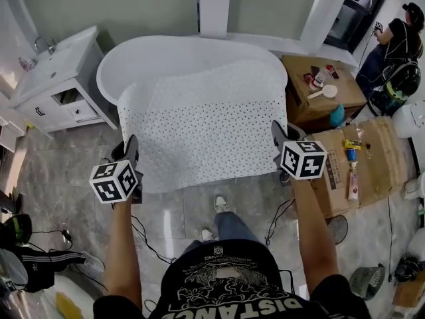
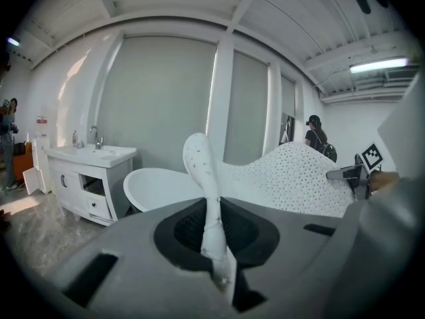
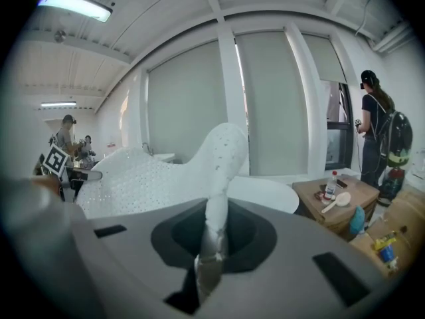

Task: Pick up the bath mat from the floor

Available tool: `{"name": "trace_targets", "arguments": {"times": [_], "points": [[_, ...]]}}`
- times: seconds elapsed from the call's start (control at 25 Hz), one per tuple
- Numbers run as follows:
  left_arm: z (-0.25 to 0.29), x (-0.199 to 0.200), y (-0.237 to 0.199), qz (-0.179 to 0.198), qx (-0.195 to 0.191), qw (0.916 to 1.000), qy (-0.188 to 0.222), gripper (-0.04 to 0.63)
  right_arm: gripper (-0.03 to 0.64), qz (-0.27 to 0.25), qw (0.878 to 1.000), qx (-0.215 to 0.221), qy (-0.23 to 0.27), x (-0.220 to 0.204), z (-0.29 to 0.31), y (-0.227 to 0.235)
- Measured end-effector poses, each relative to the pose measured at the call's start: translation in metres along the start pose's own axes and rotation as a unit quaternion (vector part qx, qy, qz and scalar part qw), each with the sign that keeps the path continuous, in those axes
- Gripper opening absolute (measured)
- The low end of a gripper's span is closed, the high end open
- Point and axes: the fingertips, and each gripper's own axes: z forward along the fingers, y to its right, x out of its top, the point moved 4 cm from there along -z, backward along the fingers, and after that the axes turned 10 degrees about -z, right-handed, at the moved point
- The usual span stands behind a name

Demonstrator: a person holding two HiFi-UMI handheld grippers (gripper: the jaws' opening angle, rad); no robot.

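white perforated bath mat (image 1: 199, 121) looks soft, floppy, light. left gripper (image 1: 131, 153) and right gripper (image 1: 282, 138) each pinch a near corner, a sensible hold.

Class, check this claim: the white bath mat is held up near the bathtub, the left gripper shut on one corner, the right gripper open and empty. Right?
No. The right gripper is shut on the other corner of the bath mat, as the right gripper view shows. The rest stands.
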Motion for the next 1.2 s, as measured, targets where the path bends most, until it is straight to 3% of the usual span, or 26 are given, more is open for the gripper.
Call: {"name": "trace_targets", "arguments": {"times": [0.56,1.2], "points": [[-0.037,0.041,0.023,0.001,0.003,0.9984,0.057,0.031,0.025,0.005,0.998,-0.016,0.063,0.038,-0.040,-0.008],[-0.042,0.040,0.018,-0.017,0.009,0.9979,0.062,0.031,0.025,-0.010,0.997,-0.007,0.073,0.045,-0.041,-0.017]]}}
